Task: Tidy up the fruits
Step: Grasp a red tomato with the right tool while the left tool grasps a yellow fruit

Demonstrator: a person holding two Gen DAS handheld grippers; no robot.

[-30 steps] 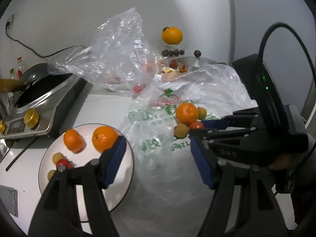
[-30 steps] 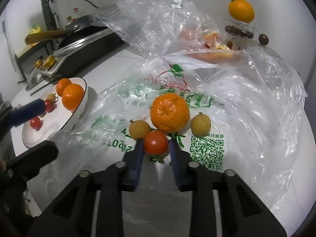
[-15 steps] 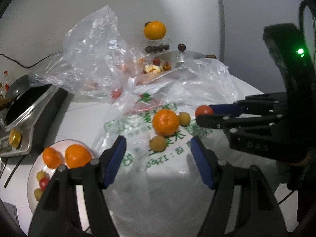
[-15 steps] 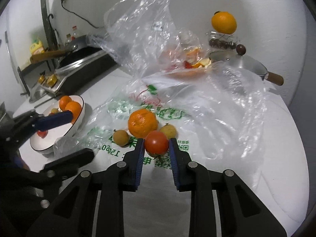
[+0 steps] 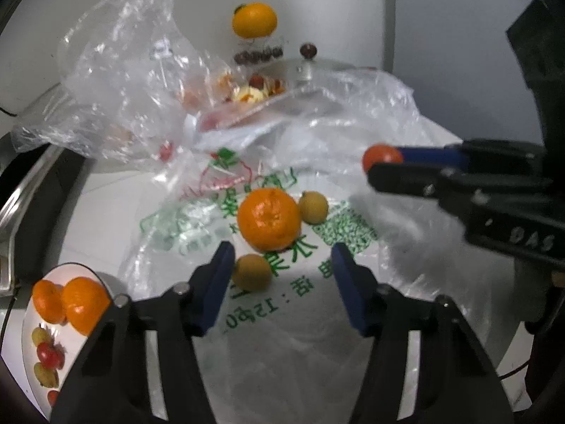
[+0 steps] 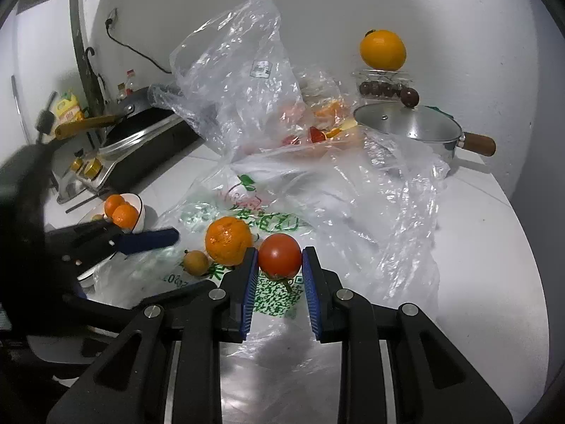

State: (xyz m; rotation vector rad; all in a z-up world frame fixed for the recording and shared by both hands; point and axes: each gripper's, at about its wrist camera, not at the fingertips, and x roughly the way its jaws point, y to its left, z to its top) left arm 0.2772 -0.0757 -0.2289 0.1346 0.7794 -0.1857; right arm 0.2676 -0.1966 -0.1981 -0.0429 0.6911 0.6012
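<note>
- Tomato [image 6: 279, 255] clamped in right gripper [image 6: 279, 265], lifted above plastic bag [image 6: 388, 212].
- Left gripper [image 5: 282, 275] jaws closing, nothing pinched; small yellow fruit [image 5: 252, 271] beside left pad.
- Advice: centre jaws on fruit, avoid snagging bag, carry to plate [image 5: 102, 279].

"DAS" on right gripper [image 5: 383, 162], green print, QR code on plastic bag [image 5: 346, 226]

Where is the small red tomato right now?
The red tomato is clamped in the right gripper, lifted above the printed plastic bag, just right of the big orange.
</note>
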